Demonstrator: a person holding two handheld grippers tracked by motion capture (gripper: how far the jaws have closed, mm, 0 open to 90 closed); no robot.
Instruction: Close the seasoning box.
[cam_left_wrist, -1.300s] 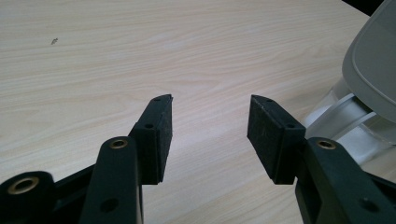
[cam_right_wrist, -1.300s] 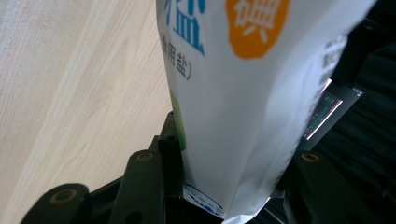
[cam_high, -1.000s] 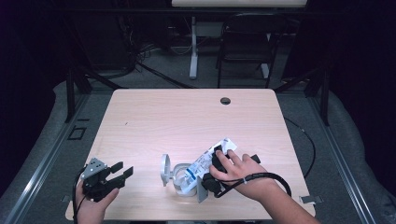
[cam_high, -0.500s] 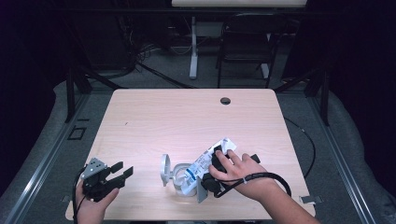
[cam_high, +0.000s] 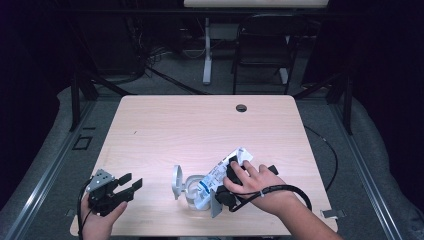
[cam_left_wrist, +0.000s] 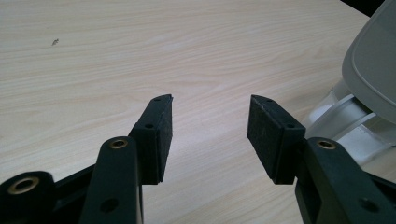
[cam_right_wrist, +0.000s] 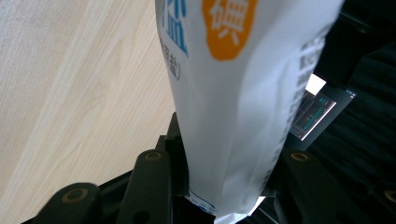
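L gripper (cam_high: 131, 185) sits near the table's (cam_high: 200, 125) front-left corner, jaws apart w/ nothing between. Jar (cam_high: 192, 192) w/ flipped-up lid (cam_high: 176, 182) stands to its right, nearer R hand. R gripper (cam_high: 227, 182), jaws just closing, clamps the salt bag (cam_high: 222, 172), long axis tilted down-left into jar mouth.

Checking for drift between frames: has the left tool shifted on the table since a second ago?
No. The left tool sits at the same spot near the table's front-left corner, equally far from the clear container.
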